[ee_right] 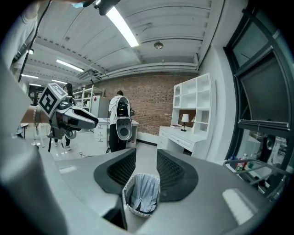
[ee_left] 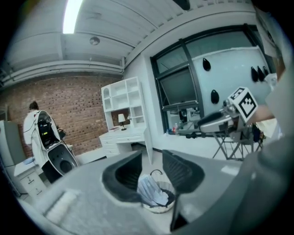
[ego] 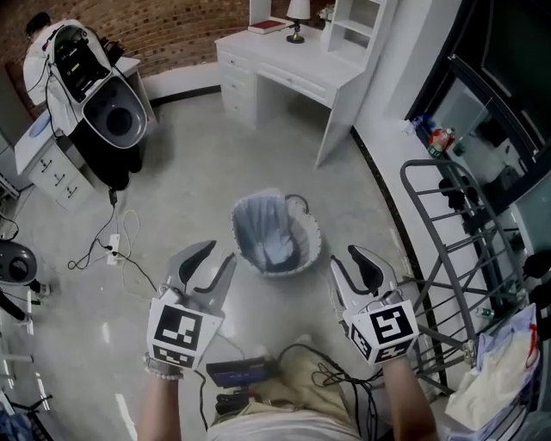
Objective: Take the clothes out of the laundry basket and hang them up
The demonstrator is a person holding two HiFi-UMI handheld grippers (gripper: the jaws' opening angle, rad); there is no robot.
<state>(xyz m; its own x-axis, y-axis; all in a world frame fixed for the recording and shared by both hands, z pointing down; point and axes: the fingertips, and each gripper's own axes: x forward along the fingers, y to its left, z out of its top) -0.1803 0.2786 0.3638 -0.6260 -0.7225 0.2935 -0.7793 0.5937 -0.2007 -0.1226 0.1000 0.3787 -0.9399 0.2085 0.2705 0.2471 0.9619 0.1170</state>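
A white desk with a lamp stands near the brick wall.

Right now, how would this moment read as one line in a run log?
left gripper: open, empty | right gripper: open, empty | laundry basket: on floor ahead, untouched | clothes: inside basket

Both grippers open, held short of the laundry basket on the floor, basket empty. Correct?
One thing is off: the laundry basket isn't empty. The head view shows a pale blue garment lying in it. The rest holds: left gripper and right gripper are both open, short of the basket on the floor.
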